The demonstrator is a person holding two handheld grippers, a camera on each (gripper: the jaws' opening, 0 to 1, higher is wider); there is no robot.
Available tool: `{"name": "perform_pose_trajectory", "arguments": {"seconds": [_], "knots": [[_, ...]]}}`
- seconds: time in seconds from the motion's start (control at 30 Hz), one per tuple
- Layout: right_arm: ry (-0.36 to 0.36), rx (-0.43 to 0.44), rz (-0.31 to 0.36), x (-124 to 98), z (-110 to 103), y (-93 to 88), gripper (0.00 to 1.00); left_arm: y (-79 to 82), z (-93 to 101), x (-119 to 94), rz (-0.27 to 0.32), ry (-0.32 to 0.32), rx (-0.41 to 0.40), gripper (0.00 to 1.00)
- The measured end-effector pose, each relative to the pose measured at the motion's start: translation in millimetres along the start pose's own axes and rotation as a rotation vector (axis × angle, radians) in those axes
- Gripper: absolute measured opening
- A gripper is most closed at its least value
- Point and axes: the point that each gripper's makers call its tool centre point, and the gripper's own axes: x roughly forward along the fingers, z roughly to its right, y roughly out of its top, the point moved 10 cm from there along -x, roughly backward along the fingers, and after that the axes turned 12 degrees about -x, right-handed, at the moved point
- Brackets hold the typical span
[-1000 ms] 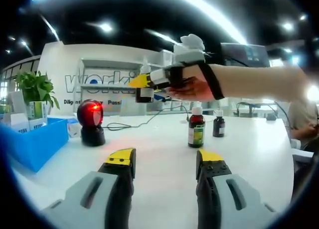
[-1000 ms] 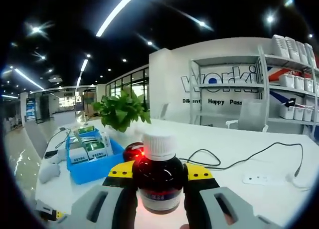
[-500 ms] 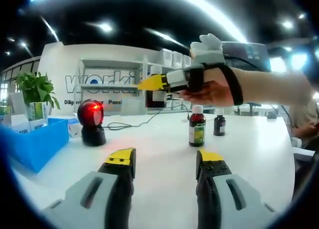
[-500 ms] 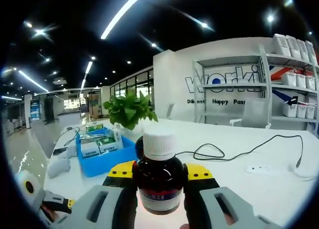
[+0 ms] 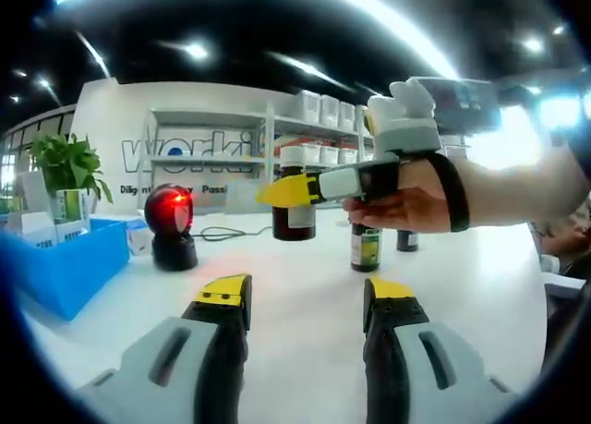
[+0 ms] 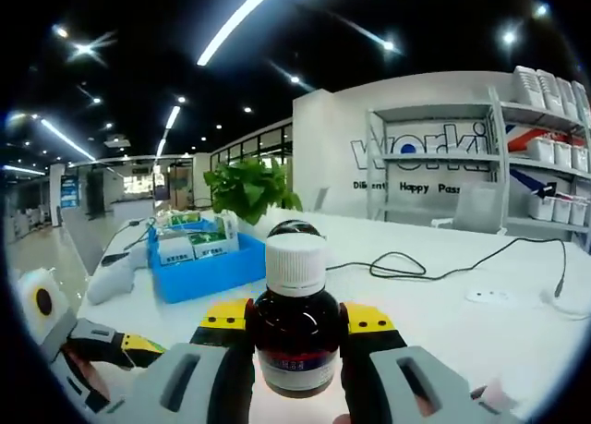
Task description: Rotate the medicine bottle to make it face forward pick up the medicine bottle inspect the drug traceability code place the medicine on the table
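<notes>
A: What is changing since a second ago?

B: The right gripper is carrying the medicine bottle away from the scanner and lower, toward the table; in the left gripper view it was above and just right of the scanner, and now it is hanging further right of it, in front of the two bottles standing beyond.

A: And the tools, starting close in?

B: The left gripper is hovering over the table nearest the camera, jaws parted wide and holding nothing; the right gripper's jaws are pressing on both sides of the dark bottle, white cap upright, label facing the lens.

A: Where is everything sitting relative to the scanner?

B: The blue bin is lying just left of the scanner; the plant is rising behind that bin; a black cable is trailing off to the scanner's right; the shelving wall is standing well behind it.

A: Which step is in hand?

B: I am judging that the code check is finishing and the placing is beginning; the bottle is not yet touching the table.

A: What is the next move calling for?

B: Probably lowering it level onto a bare patch right of the scanner, clear of the standing bottles, then easing the jaws apart.
</notes>
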Motion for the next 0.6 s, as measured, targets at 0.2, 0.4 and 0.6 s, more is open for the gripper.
{"name": "perform_pose_trajectory", "arguments": {"seconds": [0.2,0.4,0.6], "knots": [[0.007,0.041,-0.004,2.6,-2.9,-14.0,0.31,0.2,-0.2,0.1,0.003,-0.001,-0.002,0.39],[0.007,0.039,-0.028,5.2,-9.1,-31.0,0.31,0.3,-1.0,-0.1,0.005,0.0,-0.004,0.39],[0.007,0.014,-0.033,9.7,-13.6,-40.6,0.31,0.3,0.7,-0.2,0.004,-0.001,-0.001,0.39]]}}
